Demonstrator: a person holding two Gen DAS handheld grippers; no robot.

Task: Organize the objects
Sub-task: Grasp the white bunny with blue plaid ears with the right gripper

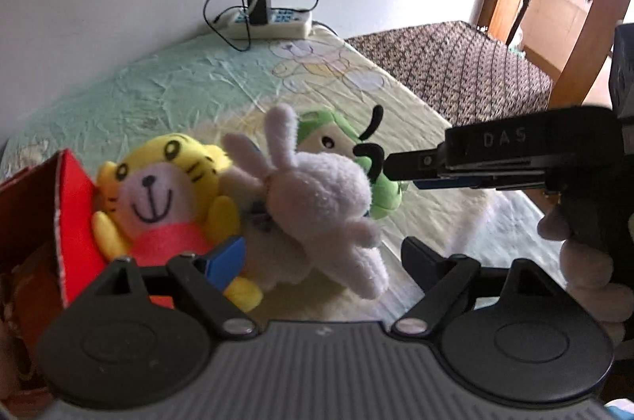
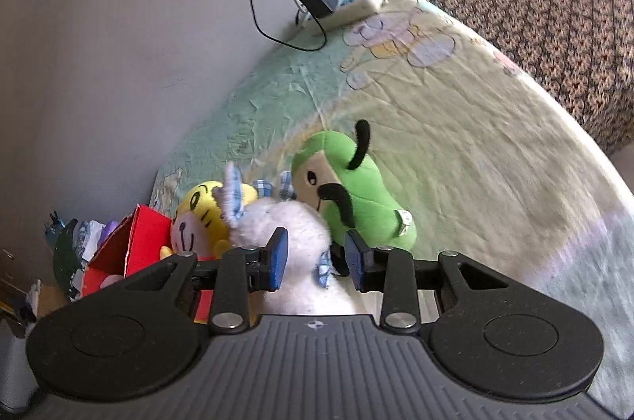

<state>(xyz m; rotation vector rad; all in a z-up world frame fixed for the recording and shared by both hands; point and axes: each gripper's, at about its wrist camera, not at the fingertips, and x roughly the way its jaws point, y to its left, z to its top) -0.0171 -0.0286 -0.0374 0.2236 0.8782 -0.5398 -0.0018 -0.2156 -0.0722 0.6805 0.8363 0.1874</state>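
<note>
Left gripper (image 1: 323, 253) hangs wide open around the white bunny (image 1: 317, 194), not pinching it. Right gripper (image 2: 317, 261) straddles the bunny too, jaws released; tiger (image 1: 166, 190) beside it, against the red box (image 1: 75, 218).

I count three plush toys: one yellow tiger (image 1: 166, 190), one white rabbit (image 1: 321, 198), one green toy (image 2: 356, 198). One red box (image 2: 130, 249), one power strip (image 1: 273, 21).
</note>
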